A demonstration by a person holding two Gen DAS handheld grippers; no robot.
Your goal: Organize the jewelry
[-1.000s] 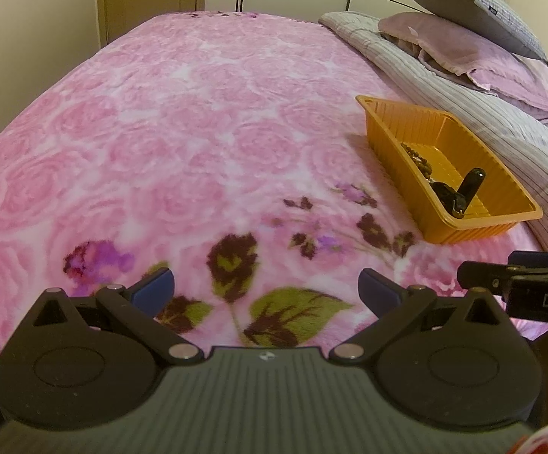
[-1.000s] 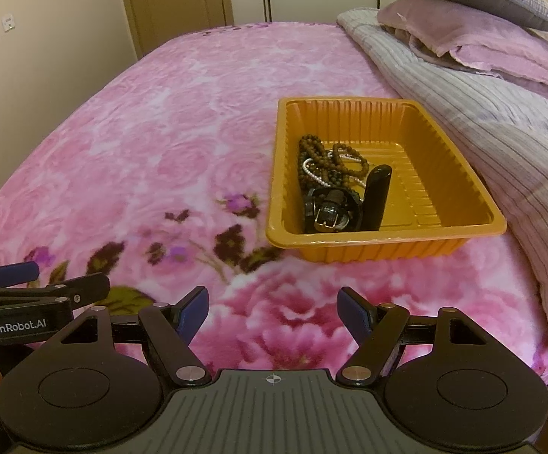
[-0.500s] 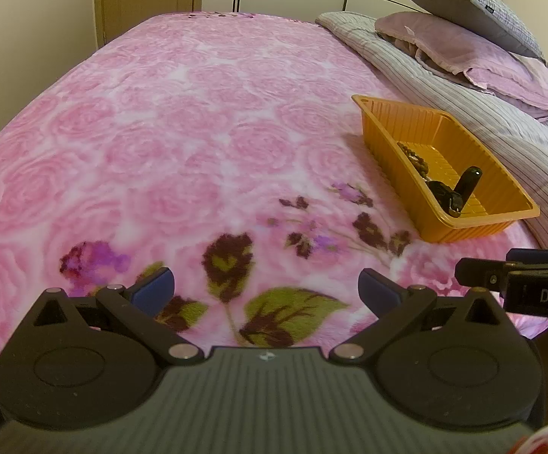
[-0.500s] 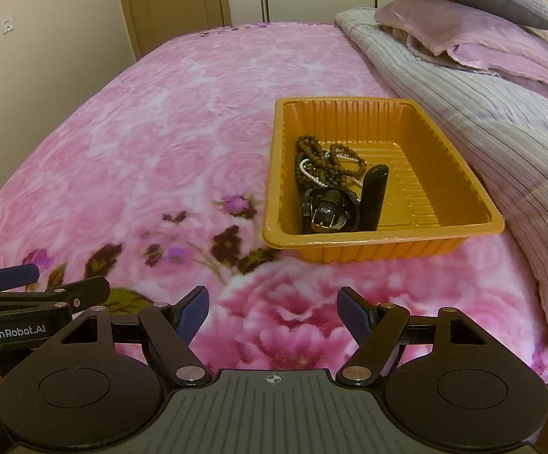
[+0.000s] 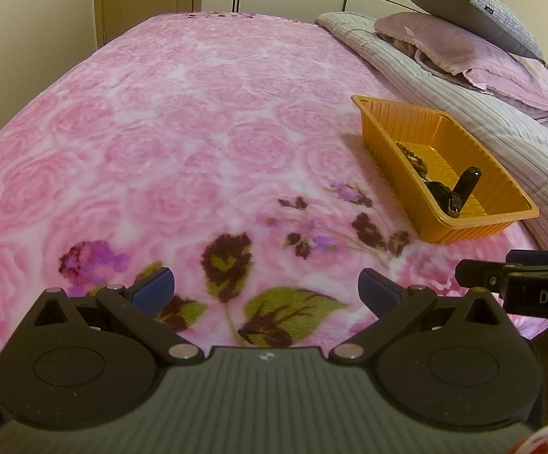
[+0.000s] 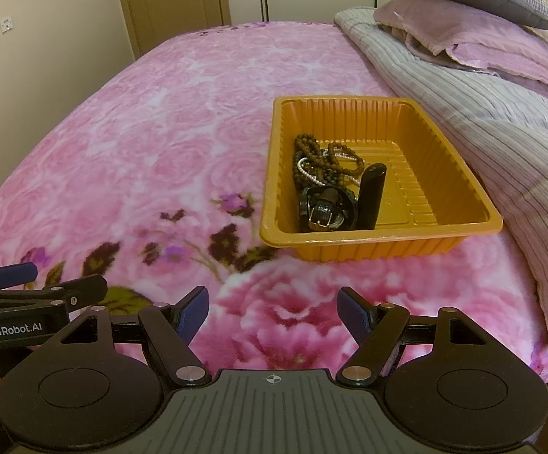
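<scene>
An orange plastic tray [image 6: 459, 174] [image 5: 395, 121] rests on the pink floral bed. Inside it lie brown bead strings [image 6: 311, 155], a black watch [image 6: 326, 210] and an upright black tube [image 6: 373, 195] [image 5: 468, 185]. My right gripper [image 6: 273, 312] hangs open over the near edge of the bed, short of the tray, nothing between its blue pads. My left gripper [image 5: 266, 287] is open too, further left over the blanket's leaf print, and empty. Each gripper shows at the side of the other's view.
Striped grey bedding [image 6: 500, 128] and stacked pillows [image 6: 474, 26] lie to the right of the tray. The pink blanket [image 5: 183, 143] stretches far to the left and back. A door [image 6: 175, 0] and wardrobe stand behind the bed.
</scene>
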